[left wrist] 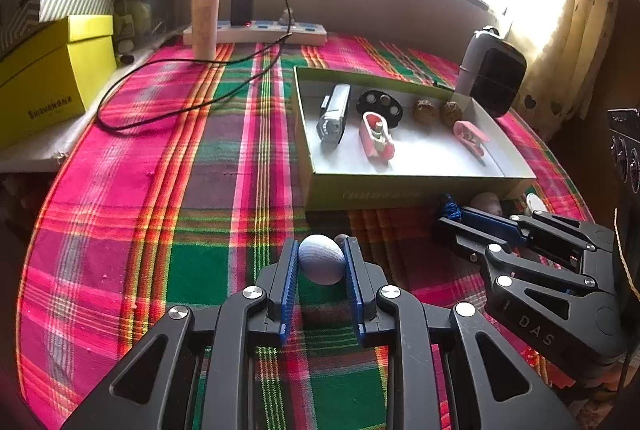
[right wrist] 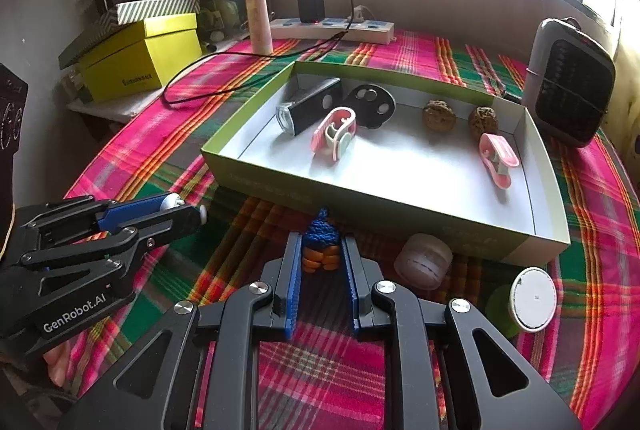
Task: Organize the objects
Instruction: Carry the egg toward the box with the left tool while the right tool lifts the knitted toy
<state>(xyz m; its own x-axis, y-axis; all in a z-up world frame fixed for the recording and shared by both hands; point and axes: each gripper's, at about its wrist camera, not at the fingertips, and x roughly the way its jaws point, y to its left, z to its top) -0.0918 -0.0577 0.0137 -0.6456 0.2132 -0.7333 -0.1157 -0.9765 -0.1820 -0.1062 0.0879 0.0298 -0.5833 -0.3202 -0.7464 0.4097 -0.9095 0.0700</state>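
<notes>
Near the shallow green box's (right wrist: 400, 204) front wall, plaid cloth (left wrist: 160, 190) lies bare leftward; left gripper (left wrist: 322, 262) clamps a pale egg (left wrist: 322, 259), right gripper (right wrist: 322, 254) pinches a crocheted toy (right wrist: 321, 246).

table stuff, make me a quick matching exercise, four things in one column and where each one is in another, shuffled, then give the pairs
Things:
1. pale egg
2. crochet toy
3. two walnuts
4. black charger

Places:
A. plugged into the power strip
B. between the left gripper fingers
C. inside the open box
D. between the right gripper fingers

Pairs: 1-B, 2-D, 3-C, 4-A
</notes>
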